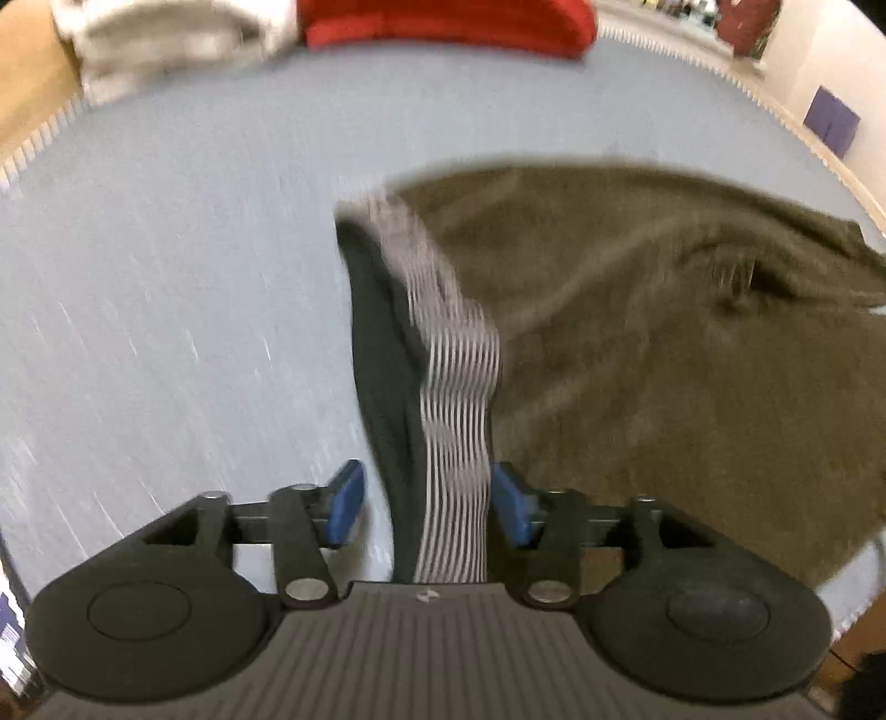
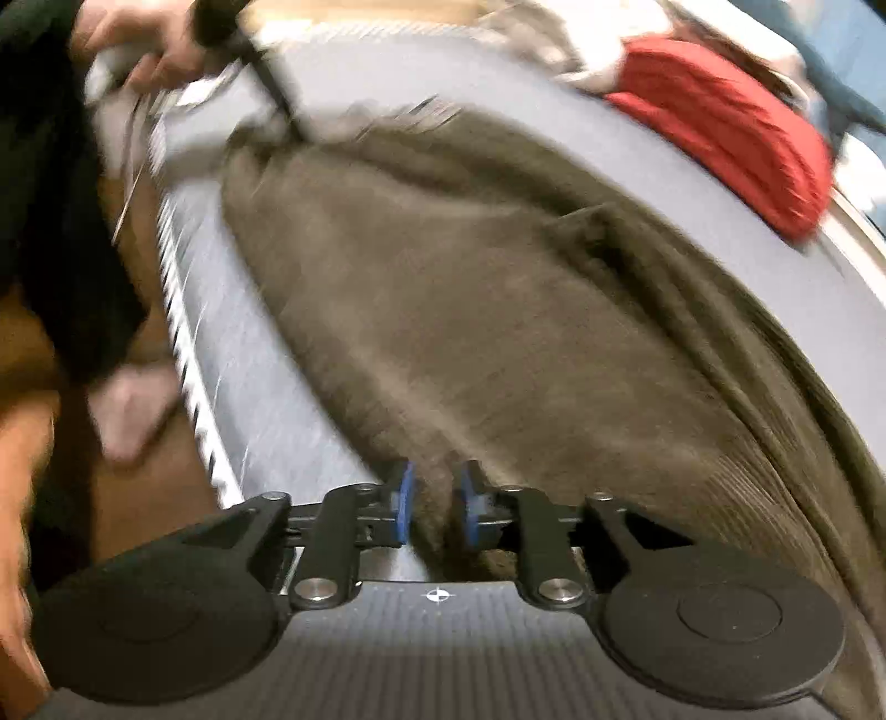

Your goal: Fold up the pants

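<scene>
Olive-brown pants (image 1: 637, 332) lie spread on a grey-blue table (image 1: 166, 249). Their striped elastic waistband (image 1: 454, 399) rises from the cloth and passes between the blue pads of my left gripper (image 1: 429, 504). The right pad touches it and the left pad stands clear, so the jaws are open. In the right wrist view the pants (image 2: 470, 310) stretch away across the table (image 2: 249, 387). A bunched fold of their edge sits between the narrowly parted pads of my right gripper (image 2: 438, 504), which do not visibly press on it. Both views are blurred.
A red cloth (image 1: 443, 22) and a pale garment (image 1: 166, 39) lie at the table's far edge; the red cloth (image 2: 720, 127) also shows at the right. A person's hand (image 2: 144, 39) and dark sleeve (image 2: 44, 194) are at the table's left edge.
</scene>
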`<state>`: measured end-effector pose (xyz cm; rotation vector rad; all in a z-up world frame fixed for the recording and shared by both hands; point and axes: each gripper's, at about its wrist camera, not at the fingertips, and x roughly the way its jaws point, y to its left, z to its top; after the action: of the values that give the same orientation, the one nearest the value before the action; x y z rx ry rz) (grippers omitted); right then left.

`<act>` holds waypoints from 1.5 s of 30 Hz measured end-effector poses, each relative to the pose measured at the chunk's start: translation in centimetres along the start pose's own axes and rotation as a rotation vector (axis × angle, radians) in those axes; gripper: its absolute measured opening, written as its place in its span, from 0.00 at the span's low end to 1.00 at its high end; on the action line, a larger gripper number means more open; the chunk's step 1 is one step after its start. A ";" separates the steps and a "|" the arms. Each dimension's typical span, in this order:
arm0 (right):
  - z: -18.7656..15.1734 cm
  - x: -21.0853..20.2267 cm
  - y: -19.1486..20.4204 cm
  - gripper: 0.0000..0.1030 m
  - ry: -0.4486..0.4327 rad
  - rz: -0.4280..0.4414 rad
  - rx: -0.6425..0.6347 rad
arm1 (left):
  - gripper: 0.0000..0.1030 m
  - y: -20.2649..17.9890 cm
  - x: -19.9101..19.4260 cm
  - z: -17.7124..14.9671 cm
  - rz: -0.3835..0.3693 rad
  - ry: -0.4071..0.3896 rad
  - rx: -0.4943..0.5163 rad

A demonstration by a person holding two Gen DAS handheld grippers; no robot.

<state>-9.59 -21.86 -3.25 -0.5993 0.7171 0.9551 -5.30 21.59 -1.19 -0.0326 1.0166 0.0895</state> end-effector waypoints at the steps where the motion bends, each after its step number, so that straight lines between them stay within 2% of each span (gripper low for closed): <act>1: 0.1 -0.8 -1.0 0.42 -0.037 -0.021 0.054 | 0.61 -0.6 -0.8 0.3 0.008 -0.044 0.018; 2: -0.2 -1.8 -2.3 0.52 -0.082 -0.056 0.130 | 0.61 -1.1 -1.2 0.6 0.005 -0.077 0.035; 5: -1.9 -3.5 -6.2 0.54 -0.133 -0.168 0.341 | 0.61 -3.0 -2.0 0.9 -0.090 -0.127 0.087; 7: -3.6 -4.0 -8.6 0.54 -0.109 -0.258 0.473 | 0.61 -4.7 -1.8 0.9 -0.149 -0.120 0.133; 9: -6.1 -4.3 -11.1 0.54 -0.049 -0.381 0.627 | 0.61 -6.1 -1.0 0.8 -0.197 -0.067 0.170; 10: -7.4 -4.5 -12.2 0.54 -0.017 -0.440 0.697 | 0.61 -6.9 0.0 0.6 -0.210 -0.004 0.186; 12: -10.7 -4.9 -14.5 0.59 0.071 -0.604 0.869 | 0.61 -8.3 2.9 -0.4 -0.177 0.164 0.225; 13: -12.3 -5.3 -15.3 0.65 0.106 -0.683 0.949 | 0.61 -8.8 3.7 -0.9 -0.155 0.196 0.262; 14: -14.2 -6.1 -16.4 0.68 0.132 -0.773 1.048 | 0.62 -9.4 3.6 -1.2 -0.135 0.182 0.301; 15: -15.7 -6.8 -17.0 0.68 0.133 -0.824 1.120 | 0.63 -10.0 3.4 -1.3 -0.119 0.159 0.332; 17: -18.8 -8.5 -18.1 0.69 0.100 -0.894 1.270 | 0.63 -10.4 2.7 -1.2 -0.132 0.113 0.342; 20: -22.9 -10.3 -19.4 0.69 0.057 -0.962 1.451 | 0.63 -10.9 1.2 -0.7 -0.214 0.034 0.327; 22: -25.1 -10.7 -19.9 0.69 0.023 -0.954 1.551 | 0.63 -11.5 0.7 -0.7 -0.268 0.016 0.332; 24: -26.8 -10.5 -20.1 0.67 -0.017 -0.932 1.647 | 0.63 -12.5 0.8 -0.7 -0.289 0.022 0.349; 25: -27.6 -10.3 -20.1 0.65 -0.040 -0.919 1.674 | 0.63 -12.9 0.8 -0.8 -0.295 0.025 0.358; 27: -28.1 -10.6 -20.4 0.39 -0.074 -0.933 1.673 | 0.63 -13.8 0.6 -0.9 -0.298 0.027 0.378; 28: -28.4 -10.6 -20.4 0.14 -0.077 -0.936 1.672 | 0.63 -13.8 0.8 -1.2 -0.298 0.027 0.383; 30: -29.3 -10.8 -20.6 0.07 -0.102 -0.919 1.697 | 0.63 -14.0 0.9 -1.0 -0.309 0.027 0.388; 32: -29.4 -11.4 -20.7 0.02 -0.093 -0.948 1.694 | 0.63 -14.1 0.9 -1.0 -0.335 0.034 0.394; 35: -28.7 -13.5 -20.3 0.01 -0.088 -1.064 1.698 | 0.63 -15.0 0.6 -1.8 -0.386 0.059 0.455; 38: -29.4 -12.6 -20.3 0.02 0.006 -1.045 1.707 | 0.63 -15.7 0.6 -2.9 -0.411 0.087 0.520; 40: -29.3 -12.3 -20.0 0.03 0.040 -1.092 1.715 | 0.62 -15.8 1.5 -3.5 -0.401 0.146 0.535; 42: -28.6 -12.6 -19.9 0.11 0.083 -1.199 1.697 | 0.62 -15.7 2.5 -4.2 -0.354 0.198 0.561; 43: -28.3 -12.9 -19.8 0.27 0.074 -1.229 1.687 | 0.62 -15.6 2.4 -4.2 -0.357 0.191 0.567; 44: -27.9 -13.2 -19.6 0.44 0.029 -1.243 1.684 | 0.62 -15.4 2.2 -4.1 -0.367 0.185 0.555; 45: -27.5 -13.4 -19.5 0.48 -0.012 -1.243 1.686 | 0.62 -15.1 2.0 -3.9 -0.376 0.176 0.535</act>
<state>-5.20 -57.62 -7.34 0.5107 0.7001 -0.8799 -6.15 6.41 -5.18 0.2594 1.1671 -0.5365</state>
